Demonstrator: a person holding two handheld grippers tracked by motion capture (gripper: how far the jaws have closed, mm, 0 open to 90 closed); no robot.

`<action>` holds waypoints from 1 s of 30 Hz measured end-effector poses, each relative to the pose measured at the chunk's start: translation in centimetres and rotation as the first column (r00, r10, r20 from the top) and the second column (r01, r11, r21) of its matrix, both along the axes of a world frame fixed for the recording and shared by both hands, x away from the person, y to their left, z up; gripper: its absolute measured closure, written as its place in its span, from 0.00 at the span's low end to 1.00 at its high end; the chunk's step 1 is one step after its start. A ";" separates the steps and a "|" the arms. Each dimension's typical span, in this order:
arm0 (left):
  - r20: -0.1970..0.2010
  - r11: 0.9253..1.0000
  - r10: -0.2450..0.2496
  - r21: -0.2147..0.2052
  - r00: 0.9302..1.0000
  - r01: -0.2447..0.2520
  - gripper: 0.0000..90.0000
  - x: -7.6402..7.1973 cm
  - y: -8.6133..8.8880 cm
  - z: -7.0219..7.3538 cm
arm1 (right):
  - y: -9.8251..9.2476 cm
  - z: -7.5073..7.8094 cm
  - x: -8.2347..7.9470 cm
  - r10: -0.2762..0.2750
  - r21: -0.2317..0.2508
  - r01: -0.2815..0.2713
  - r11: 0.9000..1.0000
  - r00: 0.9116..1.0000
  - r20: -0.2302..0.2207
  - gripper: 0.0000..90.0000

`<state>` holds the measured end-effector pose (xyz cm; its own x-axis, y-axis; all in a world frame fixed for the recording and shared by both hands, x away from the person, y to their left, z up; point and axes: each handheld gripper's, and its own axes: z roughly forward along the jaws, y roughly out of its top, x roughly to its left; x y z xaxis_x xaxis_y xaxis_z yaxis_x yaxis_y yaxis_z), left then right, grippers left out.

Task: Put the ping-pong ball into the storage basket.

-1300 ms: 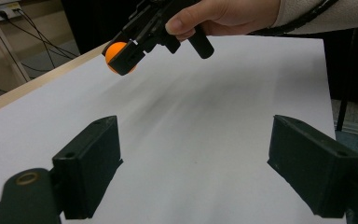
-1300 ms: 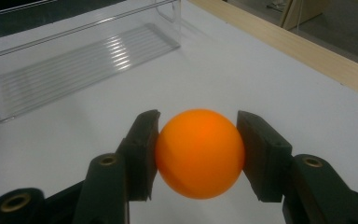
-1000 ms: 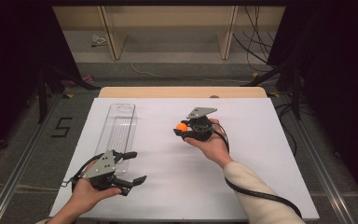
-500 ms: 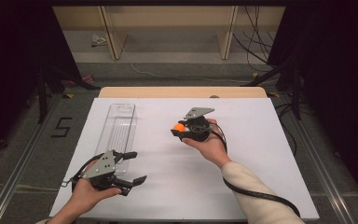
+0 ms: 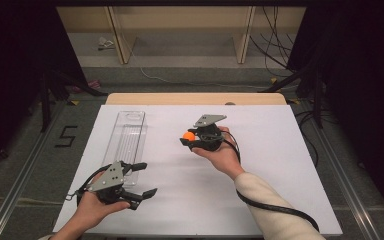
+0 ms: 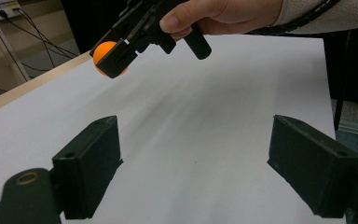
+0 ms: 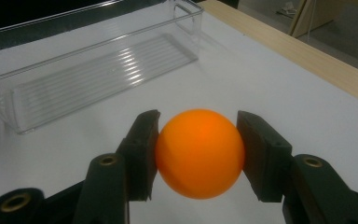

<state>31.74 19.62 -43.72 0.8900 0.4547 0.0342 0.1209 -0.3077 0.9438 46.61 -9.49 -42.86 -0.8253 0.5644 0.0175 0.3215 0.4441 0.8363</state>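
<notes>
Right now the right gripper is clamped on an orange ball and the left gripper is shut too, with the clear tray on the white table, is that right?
Not quite. The left gripper is open, with nothing between its jaws, as the left gripper view shows. The rest holds: the right gripper is clamped on the orange ball, and the clear tray lies on the white table.

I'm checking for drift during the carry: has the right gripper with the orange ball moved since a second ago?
Yes, slightly: the right gripper, shut on the orange ball, has edged left toward the clear tray, which stays in place.
</notes>
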 end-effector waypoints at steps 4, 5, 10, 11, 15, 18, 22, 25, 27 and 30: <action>0.000 1.000 -0.001 0.000 1.000 0.001 0.18 0.0 0.0 0.0 | 0.3 0.0 0.0 0.005 -0.003 -0.005 1.000 1.000 -0.001 0.57; 0.000 1.000 0.000 0.000 1.000 0.000 0.18 0.0 0.0 0.0 | 0.4 0.0 0.0 0.008 -0.002 -0.008 1.000 1.000 0.000 0.57; 0.000 1.000 -0.001 0.000 1.000 0.001 0.18 0.0 0.0 0.0 | 0.8 0.1 -0.1 0.010 -0.003 -0.010 1.000 1.000 -0.002 0.57; 0.002 1.000 -0.002 0.001 1.000 0.002 0.18 0.0 0.0 0.0 | 0.8 0.1 -0.1 0.011 -0.003 -0.011 1.000 1.000 -0.001 0.57; 0.001 1.000 -0.004 0.002 1.000 0.004 0.18 0.0 0.0 0.0 | 1.0 0.2 -0.1 0.014 -0.002 -0.014 1.000 1.000 -0.001 0.57; 0.001 1.000 -0.006 0.003 1.000 0.006 0.18 0.0 0.0 0.0 | 1.1 0.2 -0.1 0.016 -0.002 -0.016 1.000 1.000 -0.001 0.57; 0.002 1.000 -0.006 0.003 1.000 0.006 0.18 -0.1 0.0 0.0 | 1.3 0.3 -0.1 0.018 -0.002 -0.018 1.000 1.000 -0.001 0.57; 0.002 1.000 -0.007 0.002 1.000 0.007 0.18 -0.1 0.0 0.0 | 1.4 0.4 -0.1 0.020 0.001 -0.020 1.000 1.000 0.000 0.57; 0.001 1.000 -0.008 0.002 1.000 0.008 0.18 -0.1 0.0 0.0 | 1.5 0.5 -0.1 0.019 0.002 -0.019 1.000 1.000 0.001 0.57; 0.001 1.000 -0.008 0.003 1.000 0.008 0.18 -0.1 0.0 0.0 | 1.6 0.6 -0.1 0.020 0.006 -0.020 1.000 1.000 0.002 0.57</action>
